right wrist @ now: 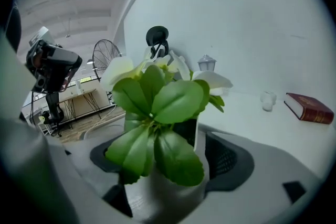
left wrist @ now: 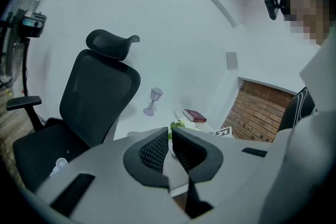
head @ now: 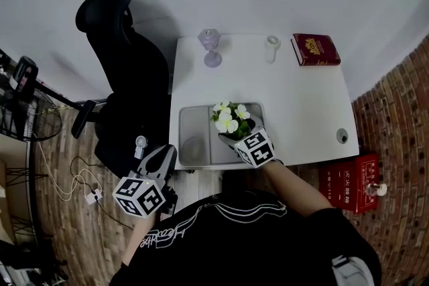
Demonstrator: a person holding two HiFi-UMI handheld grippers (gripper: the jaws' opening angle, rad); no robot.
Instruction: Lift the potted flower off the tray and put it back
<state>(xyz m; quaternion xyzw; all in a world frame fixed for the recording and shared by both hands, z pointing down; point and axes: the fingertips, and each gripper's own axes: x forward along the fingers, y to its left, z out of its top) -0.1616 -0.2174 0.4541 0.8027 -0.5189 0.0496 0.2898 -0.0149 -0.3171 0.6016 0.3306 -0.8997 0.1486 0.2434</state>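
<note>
Two grippers show in the head view, one at the lower middle and one at the lower left. The right gripper (head: 236, 136) reaches up from the lower middle of the frame to the potted flower (head: 230, 120). The plant stands in the right half of the grey tray (head: 194, 124), at the near edge of the white table (head: 301, 104). In the right gripper view the white pot fills the space between the jaws. They grasp it: the pad on the right of the frame meets the pot's wall low down, while green leaves cover the pad on the left. The left gripper (left wrist: 169, 147) hangs off the table at the lower left, beside the black office chair (head: 127, 57). Its jaws are drawn almost together, with only a thin slit and nothing between them. Along the far edge of the table stand a lilac stemmed ornament (head: 211, 47), a small clear cup (head: 271, 48) and a red book (head: 315, 49), all well apart from the tray.
</note>
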